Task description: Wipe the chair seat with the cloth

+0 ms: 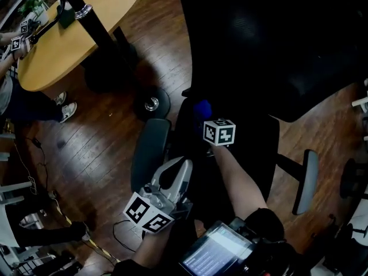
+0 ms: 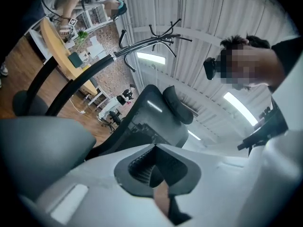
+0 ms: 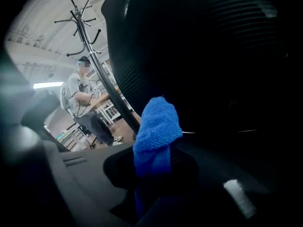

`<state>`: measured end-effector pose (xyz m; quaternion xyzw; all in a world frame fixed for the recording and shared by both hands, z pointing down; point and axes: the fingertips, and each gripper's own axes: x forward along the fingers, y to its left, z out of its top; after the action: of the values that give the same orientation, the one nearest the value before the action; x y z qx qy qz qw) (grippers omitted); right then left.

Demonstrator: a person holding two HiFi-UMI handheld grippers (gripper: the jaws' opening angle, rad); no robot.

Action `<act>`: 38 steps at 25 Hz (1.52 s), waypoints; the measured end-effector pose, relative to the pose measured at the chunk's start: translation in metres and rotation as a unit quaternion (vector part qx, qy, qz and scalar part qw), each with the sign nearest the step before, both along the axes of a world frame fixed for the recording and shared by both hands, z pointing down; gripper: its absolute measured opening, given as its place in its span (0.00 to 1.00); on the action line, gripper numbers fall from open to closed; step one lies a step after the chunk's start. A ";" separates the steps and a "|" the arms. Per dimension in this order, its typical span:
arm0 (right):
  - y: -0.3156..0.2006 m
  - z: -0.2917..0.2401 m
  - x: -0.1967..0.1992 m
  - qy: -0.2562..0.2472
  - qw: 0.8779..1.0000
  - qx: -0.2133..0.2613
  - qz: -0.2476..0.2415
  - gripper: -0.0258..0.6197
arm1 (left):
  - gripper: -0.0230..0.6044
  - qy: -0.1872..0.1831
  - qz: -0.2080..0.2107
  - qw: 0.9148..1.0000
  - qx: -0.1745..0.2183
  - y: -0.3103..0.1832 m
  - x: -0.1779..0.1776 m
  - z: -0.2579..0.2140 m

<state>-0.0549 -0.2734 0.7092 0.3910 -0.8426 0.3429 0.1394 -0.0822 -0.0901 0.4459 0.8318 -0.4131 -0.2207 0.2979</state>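
A black office chair fills the head view, with its seat (image 1: 244,154) in front of me and its backrest (image 1: 276,45) beyond. My right gripper (image 1: 203,117) is over the seat's back-left part, shut on a blue cloth (image 1: 202,107). In the right gripper view the cloth (image 3: 157,129) sticks up from the right gripper (image 3: 156,163), with the dark backrest (image 3: 213,56) close behind; I cannot tell whether the cloth touches the seat. My left gripper (image 1: 183,165) is beside the grey left armrest (image 1: 150,148), tilted upward. In its own view the left gripper (image 2: 155,148) is shut and holds nothing.
An oval wooden table (image 1: 75,36) stands at the back left, with a person (image 1: 23,99) beside it. A coat rack's black pole (image 1: 95,22) and round base (image 1: 152,103) stand near the chair's left. The right armrest (image 1: 305,180) juts out. A lit screen (image 1: 215,252) sits below me.
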 end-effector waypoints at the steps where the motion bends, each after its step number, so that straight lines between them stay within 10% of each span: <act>1: 0.001 0.009 -0.004 0.012 1.000 -0.005 -0.007 0.12 | 0.02 0.002 0.003 1.000 -0.003 0.001 0.003 0.004; 11: 0.003 0.024 0.025 0.091 0.996 -0.004 0.004 0.12 | 0.02 -0.002 0.015 1.000 -0.005 -0.007 0.005 0.009; 26: 0.064 0.026 0.367 0.225 0.945 -0.058 0.229 0.12 | 0.02 -0.019 0.026 0.999 -0.022 -0.001 -0.004 0.009; 34: 0.070 0.019 0.379 0.207 0.945 -0.055 0.248 0.12 | 0.02 -0.017 0.032 0.999 -0.020 0.001 0.002 0.005; 38: 0.056 0.002 0.317 0.172 0.964 -0.027 0.201 0.12 | 0.02 -0.005 0.032 0.999 -0.017 0.002 0.006 0.003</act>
<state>0.2616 -0.2179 0.7112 0.6012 -0.7007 0.3144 0.2208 -0.0764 -0.0885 0.4485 0.8405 -0.3916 -0.1994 0.3168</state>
